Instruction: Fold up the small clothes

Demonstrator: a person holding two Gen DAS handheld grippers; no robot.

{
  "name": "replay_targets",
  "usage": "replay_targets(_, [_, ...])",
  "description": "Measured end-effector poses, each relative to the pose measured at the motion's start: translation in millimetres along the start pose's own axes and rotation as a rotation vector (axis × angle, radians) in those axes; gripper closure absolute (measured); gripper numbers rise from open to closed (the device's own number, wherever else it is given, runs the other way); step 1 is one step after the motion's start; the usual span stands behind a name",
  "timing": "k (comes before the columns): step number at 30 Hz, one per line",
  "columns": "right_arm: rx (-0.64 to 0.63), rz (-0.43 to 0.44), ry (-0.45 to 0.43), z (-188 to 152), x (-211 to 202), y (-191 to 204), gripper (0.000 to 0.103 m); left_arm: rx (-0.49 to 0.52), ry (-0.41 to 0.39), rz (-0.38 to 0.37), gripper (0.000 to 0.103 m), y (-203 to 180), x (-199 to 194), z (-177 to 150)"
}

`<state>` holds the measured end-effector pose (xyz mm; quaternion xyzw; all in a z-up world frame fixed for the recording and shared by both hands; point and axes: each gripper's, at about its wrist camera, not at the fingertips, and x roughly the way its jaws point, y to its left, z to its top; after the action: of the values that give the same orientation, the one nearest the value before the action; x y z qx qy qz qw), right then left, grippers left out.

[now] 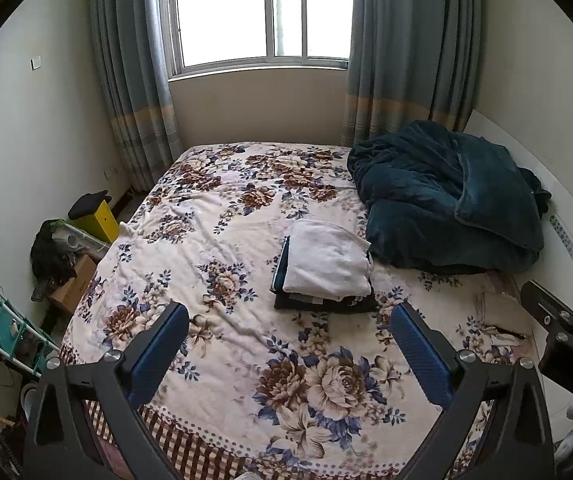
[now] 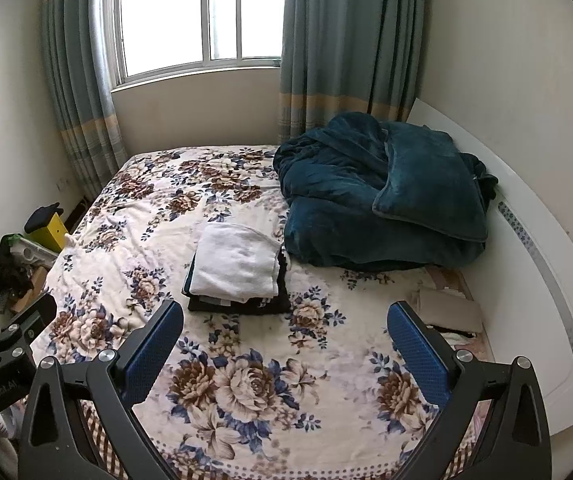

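Daylight from the window [image 1: 260, 12] falls on a bed [image 1: 222, 248] with a floral cover, teal curtains [image 1: 130, 80] hanging at both sides. We hold the left gripper [image 1: 290, 344] and the right gripper [image 2: 286, 340] above the near end of the bed, each with its blue fingers [image 1: 158, 352] spread wide apart and holding nothing. A stack of folded clothes [image 1: 326, 268], white piece on top of darker ones, lies mid-bed just beside a heaped dark teal blanket [image 1: 446, 200] near the headboard [image 2: 534, 248].
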<state>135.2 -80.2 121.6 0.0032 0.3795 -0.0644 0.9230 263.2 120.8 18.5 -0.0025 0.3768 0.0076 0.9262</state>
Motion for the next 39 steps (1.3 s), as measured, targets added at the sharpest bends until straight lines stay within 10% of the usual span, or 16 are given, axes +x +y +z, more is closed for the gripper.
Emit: replay_targets(39, [0.013,0.007,-0.011,-3,-6,8,0.0,0.014,-0.023,0.006,0.0,-1,-2,3])
